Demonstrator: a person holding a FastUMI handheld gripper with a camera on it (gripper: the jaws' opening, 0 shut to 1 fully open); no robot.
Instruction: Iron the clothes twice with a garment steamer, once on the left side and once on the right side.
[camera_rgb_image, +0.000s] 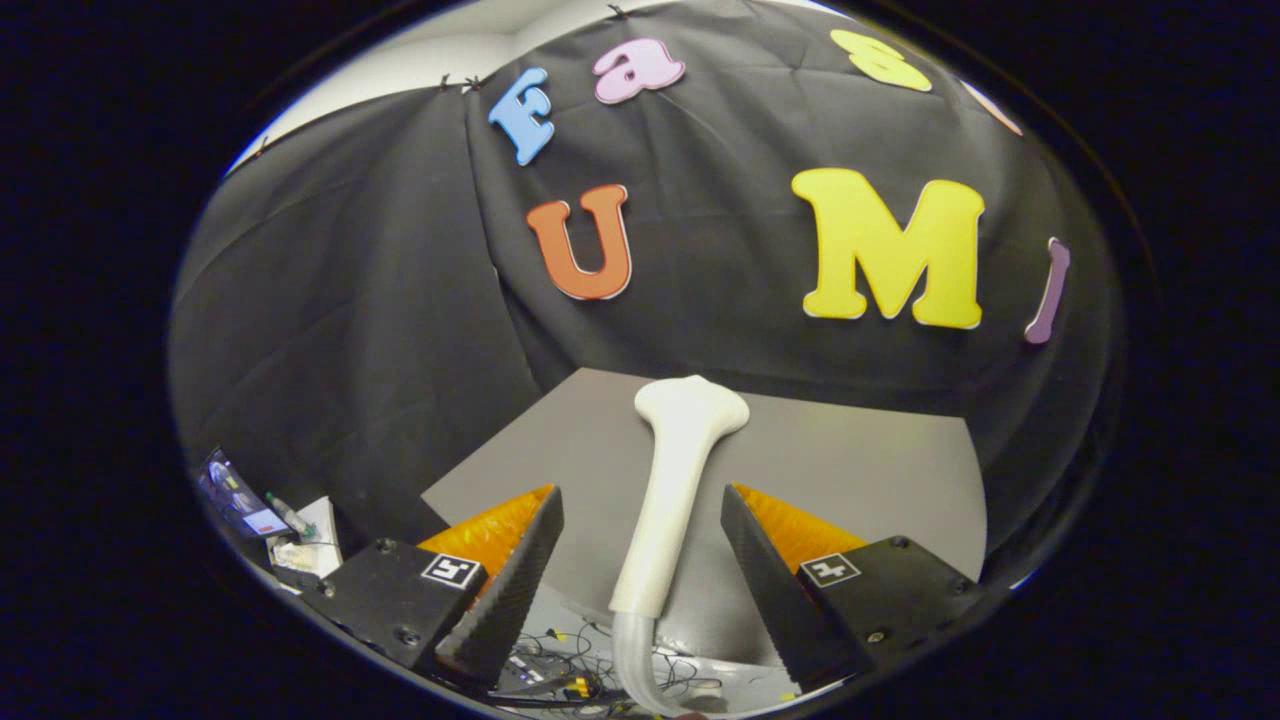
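Lying lengthwise between the gripper's (640, 560) parted fingers, the cream plastic garment steamer wand (668, 500) seems lined up for grasping above the grey surface (880, 470).

A: what kind of place is this?
B: lab recording booth. black cloth wall (400, 300) draped and pinned behind a bare grey tabletop (850, 470).
A: anything else?
B: tangled cables (580, 675) below the table, small screen (235, 500) plus clutter off to one side. test-rig stuff.
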